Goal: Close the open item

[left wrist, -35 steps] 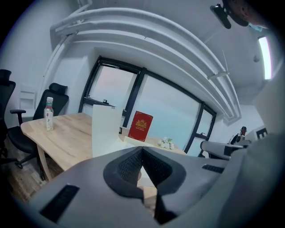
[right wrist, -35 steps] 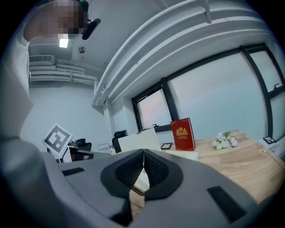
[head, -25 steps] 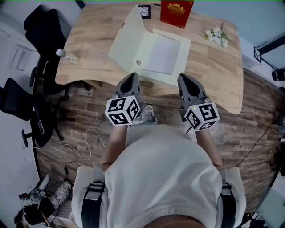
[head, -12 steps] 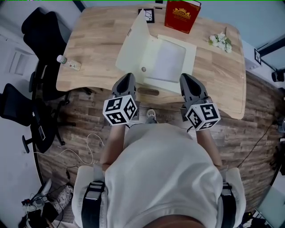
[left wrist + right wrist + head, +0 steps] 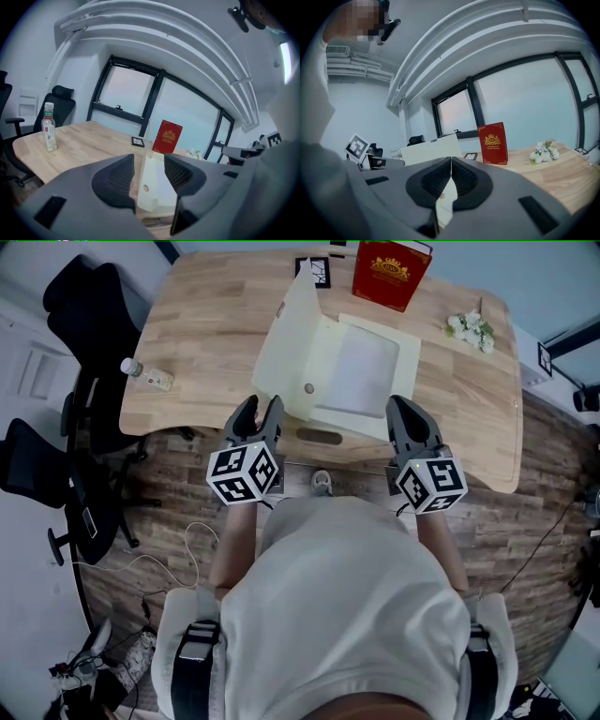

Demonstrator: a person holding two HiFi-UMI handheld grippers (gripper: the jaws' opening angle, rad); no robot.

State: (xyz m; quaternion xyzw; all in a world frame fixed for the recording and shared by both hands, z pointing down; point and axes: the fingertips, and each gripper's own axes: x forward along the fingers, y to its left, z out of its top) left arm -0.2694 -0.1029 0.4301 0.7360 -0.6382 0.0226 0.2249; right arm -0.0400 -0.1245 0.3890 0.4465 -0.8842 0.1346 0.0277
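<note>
Open folder (image 5: 361, 362), both grippers short of it
The left gripper (image 5: 260, 407) is opening its fingers (image 5: 115, 180), nothing between them; the cream folder lies mid-tabletop (image 5: 206, 334), its upright flap (image 5: 286, 343) (light, bendy card, likely) best nudged near its top edge; the right gripper (image 5: 403, 409) has fingers pressed together, empty.

Wooden counter (image 5: 208, 329) across top of frame: red book (image 5: 391, 274) upright top centre, white flowers (image 5: 472, 330) upper right, small bottle (image 5: 145, 375) standing left.

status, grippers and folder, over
Left gripper opening, nothing between jaws. Right gripper shut, empty. Folder open, cover raised at its left side. Red book behind, off the folder.
</note>
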